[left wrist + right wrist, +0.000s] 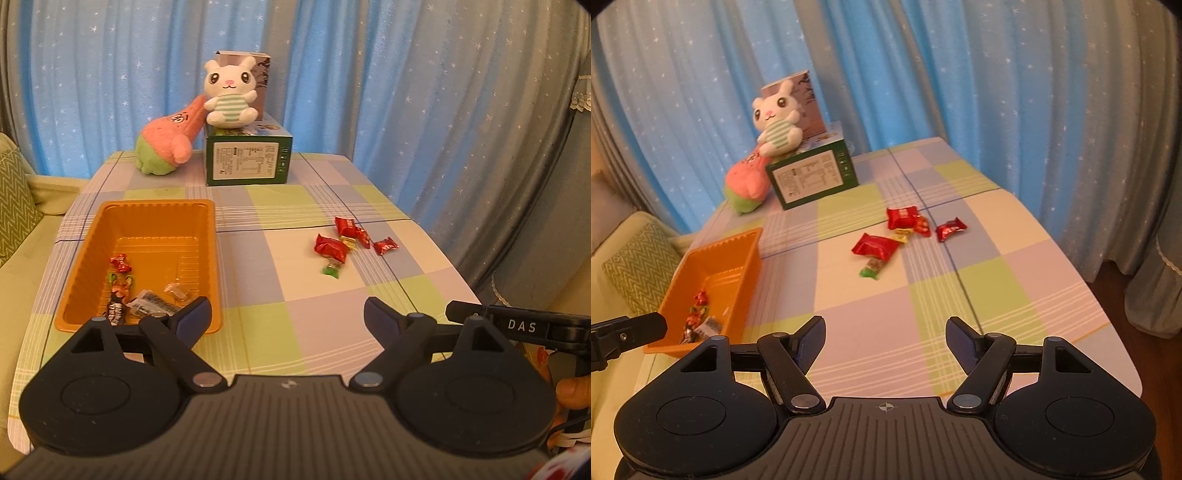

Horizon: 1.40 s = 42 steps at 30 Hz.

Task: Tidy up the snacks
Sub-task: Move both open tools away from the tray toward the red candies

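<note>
An orange tray (pixel 92 236) (pixel 746 254) sits on the left of the checked table and holds several wrapped snacks (pixel 122 284) (pixel 700 317) at its near end. A loose pile of red-wrapped snacks (pixel 332 247) (pixel 875 247) and a green-ended candy (pixel 331 268) (pixel 873 269) lies right of the tray. My left gripper (pixel 288 317) is open and empty, above the table's near edge beside the tray. My right gripper (pixel 885 338) is open and empty, near the front edge, well short of the pile.
A green box (pixel 248 157) (pixel 812 177) stands at the table's back with a white bunny plush (pixel 229 92) (pixel 775 122) on top and a pink plush (pixel 168 138) (pixel 746 181) leaning on it. Blue curtains hang behind. A sofa cushion (pixel 14 206) is left.
</note>
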Each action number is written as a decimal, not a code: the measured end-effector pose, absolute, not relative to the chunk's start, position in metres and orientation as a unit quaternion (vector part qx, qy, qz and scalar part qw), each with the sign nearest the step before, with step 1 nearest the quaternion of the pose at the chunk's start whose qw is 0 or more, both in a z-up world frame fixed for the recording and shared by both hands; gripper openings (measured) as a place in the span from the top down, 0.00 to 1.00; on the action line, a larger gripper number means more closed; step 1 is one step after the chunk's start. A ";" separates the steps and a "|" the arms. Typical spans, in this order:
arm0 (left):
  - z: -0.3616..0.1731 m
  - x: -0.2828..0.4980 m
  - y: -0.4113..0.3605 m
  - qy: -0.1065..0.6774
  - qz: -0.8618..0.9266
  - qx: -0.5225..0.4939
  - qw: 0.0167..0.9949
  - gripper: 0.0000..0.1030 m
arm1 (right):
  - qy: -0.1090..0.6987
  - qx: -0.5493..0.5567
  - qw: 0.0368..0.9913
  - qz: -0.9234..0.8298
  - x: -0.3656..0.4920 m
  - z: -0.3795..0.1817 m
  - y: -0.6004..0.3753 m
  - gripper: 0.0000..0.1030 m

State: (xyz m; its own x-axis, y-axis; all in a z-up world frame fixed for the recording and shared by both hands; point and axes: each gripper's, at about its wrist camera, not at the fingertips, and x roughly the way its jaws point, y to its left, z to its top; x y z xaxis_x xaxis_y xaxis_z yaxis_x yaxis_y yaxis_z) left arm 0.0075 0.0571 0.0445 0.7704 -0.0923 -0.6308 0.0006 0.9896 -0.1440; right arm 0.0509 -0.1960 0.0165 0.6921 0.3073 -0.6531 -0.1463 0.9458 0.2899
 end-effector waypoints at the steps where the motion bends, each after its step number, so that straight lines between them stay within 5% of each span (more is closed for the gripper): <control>1: 0.044 0.008 0.055 0.338 -0.027 -0.067 0.938 0.14 | 0.372 0.110 0.913 0.122 0.051 0.016 -0.198 0.30; 42: 0.009 0.084 -0.010 0.349 -0.083 -0.044 0.932 0.16 | 0.365 0.129 0.920 0.058 0.100 -0.006 -0.258 0.30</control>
State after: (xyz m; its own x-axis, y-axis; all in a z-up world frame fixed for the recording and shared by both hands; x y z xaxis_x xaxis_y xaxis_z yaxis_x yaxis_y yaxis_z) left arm 0.0842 -0.0102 0.0093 0.7427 -0.1859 -0.6433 0.1242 0.9823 -0.1404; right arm 0.1005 -0.2576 -0.0057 0.7263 0.2011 -0.6573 -0.0129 0.9601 0.2795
